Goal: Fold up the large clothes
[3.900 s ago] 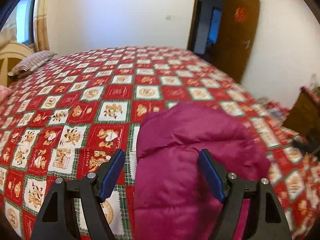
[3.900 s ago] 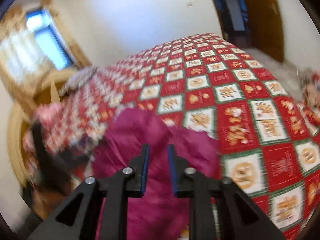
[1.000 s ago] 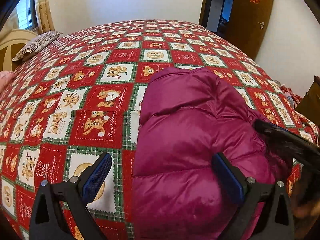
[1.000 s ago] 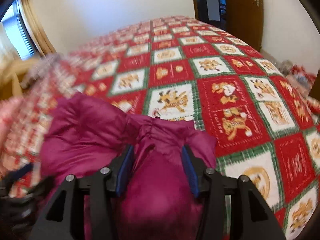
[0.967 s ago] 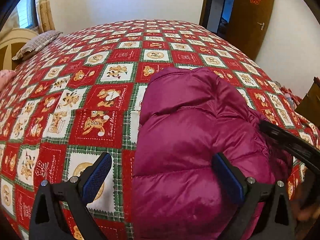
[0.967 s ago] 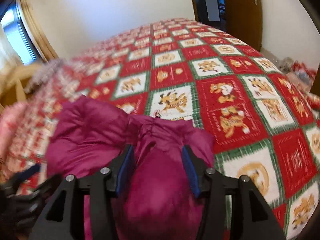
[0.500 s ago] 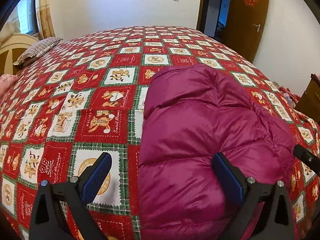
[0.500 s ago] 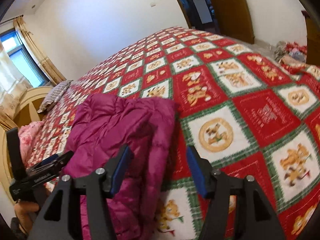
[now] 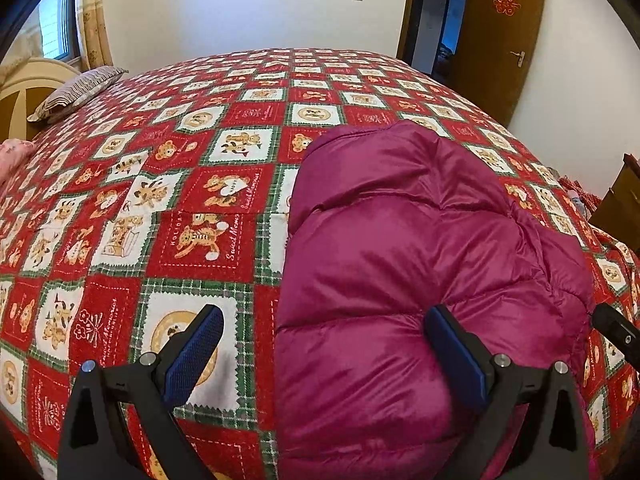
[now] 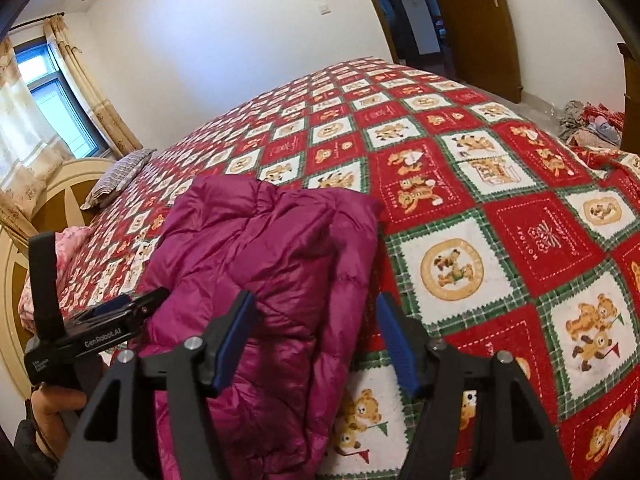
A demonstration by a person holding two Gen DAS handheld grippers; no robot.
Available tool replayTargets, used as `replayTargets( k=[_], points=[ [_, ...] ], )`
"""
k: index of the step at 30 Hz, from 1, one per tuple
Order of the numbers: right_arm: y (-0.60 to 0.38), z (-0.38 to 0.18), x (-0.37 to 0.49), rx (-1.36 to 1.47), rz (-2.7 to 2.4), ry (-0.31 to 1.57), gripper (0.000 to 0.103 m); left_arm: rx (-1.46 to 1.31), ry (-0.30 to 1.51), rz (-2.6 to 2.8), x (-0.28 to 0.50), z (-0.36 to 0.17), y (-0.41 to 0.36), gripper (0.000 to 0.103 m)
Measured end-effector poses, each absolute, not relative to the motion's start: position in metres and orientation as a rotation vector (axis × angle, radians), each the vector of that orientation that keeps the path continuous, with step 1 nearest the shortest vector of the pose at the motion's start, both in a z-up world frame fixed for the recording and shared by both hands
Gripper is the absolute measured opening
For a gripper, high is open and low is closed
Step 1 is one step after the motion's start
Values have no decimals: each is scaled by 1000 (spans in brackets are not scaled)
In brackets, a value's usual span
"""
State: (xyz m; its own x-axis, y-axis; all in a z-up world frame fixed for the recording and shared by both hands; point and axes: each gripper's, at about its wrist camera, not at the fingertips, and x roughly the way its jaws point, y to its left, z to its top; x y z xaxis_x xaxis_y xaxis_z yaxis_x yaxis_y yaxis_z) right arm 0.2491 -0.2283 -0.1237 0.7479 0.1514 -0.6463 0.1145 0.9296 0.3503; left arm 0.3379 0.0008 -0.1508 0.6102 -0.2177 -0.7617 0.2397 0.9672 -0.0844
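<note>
Jacket: a magenta quilted down jacket (image 9: 420, 248) lies folded into a thick bundle on the near part of the bed, its puffed panels uppermost and one edge running straight down the bedspread.
Bed: a wide bed covered by a red, white and green patchwork bedspread (image 9: 200, 200) printed with teddy bears; a striped pillow (image 9: 76, 92) rests at the headboard end, with a pink cloth (image 10: 68, 240) just beside it.
Left gripper: the left gripper (image 9: 324, 356) hangs above the jacket's near end with its blue pads (image 9: 192, 352) spread wide; one pad is over the bedspread, the other over the jacket, and neither presses on the fabric.
Right gripper: the right gripper (image 10: 316, 340) sits over the jacket's right-hand edge, its jaws opening; the edge of the jacket lies between them in the picture, but the blue pads are clear of it and hold nothing.
Person: a hand (image 10: 56, 404) is seen at the lower left of the right wrist view, gripping the handle of the left tool.
Room: white walls, a brown wooden door (image 9: 500, 40) standing open, a curtained window (image 10: 48, 92).
</note>
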Motion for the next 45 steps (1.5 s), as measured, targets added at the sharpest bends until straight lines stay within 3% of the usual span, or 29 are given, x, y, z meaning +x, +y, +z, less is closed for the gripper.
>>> replayTargets(
  k=[19, 31, 35, 40, 45],
  points=[
    [-228, -137, 257, 383, 34, 790, 67, -276, 1009, -387, 355, -169, 41, 102],
    [-213, -85, 280, 319, 90, 693, 67, -97, 916, -324, 353, -147, 26, 102],
    [-187, -75, 329, 274, 154, 723, 46, -72, 912, -281, 370, -136, 14, 102],
    [-170, -105, 385, 220, 81, 812, 45, 4, 858, -134, 414, -124, -8, 102],
    [-178, -146, 396, 205, 44, 847, 45, 42, 894, -78, 447, -145, -27, 102]
  ],
)
